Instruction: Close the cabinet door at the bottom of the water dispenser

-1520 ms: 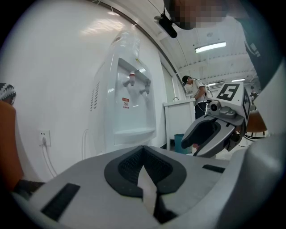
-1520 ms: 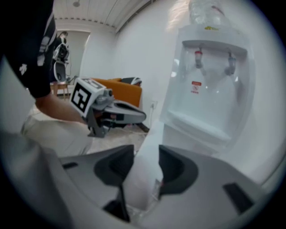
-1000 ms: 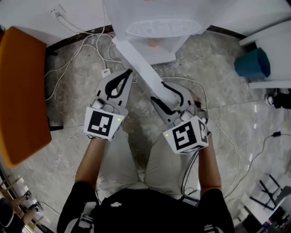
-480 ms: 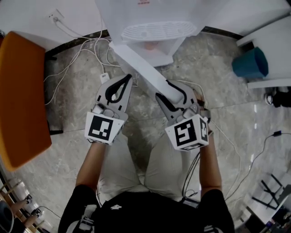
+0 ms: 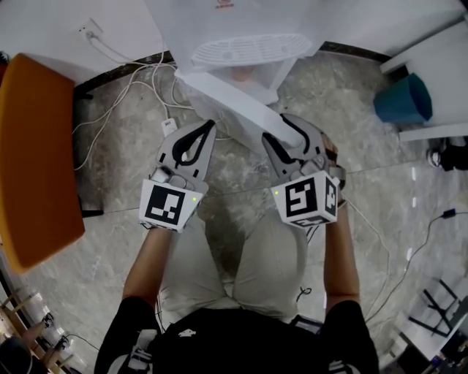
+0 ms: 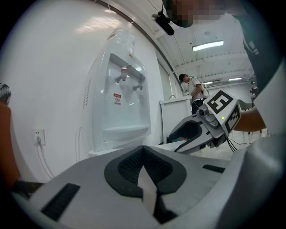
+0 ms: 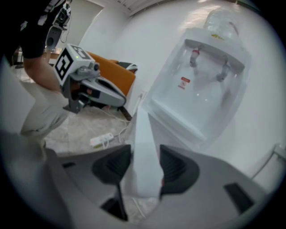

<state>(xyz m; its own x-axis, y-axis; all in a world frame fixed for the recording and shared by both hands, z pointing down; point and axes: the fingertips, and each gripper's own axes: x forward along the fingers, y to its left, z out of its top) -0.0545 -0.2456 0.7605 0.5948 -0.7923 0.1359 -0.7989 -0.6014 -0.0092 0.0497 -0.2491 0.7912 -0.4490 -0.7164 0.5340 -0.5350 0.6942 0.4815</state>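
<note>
Gripping the cabinet door [image 5: 232, 101] edge in the right gripper [image 5: 294, 131], with left gripper [image 5: 207, 126] closed, empty, alongside. Next: push door forward, flat against the water dispenser [image 5: 248, 22].

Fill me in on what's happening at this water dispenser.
A person stands over a white water dispenser with a gripper in each hand. The right gripper is shut on the free edge of the bottom cabinet door, which stands swung out toward the person and is not yet closed. The left gripper is shut on nothing and hangs just beside the door.
</note>
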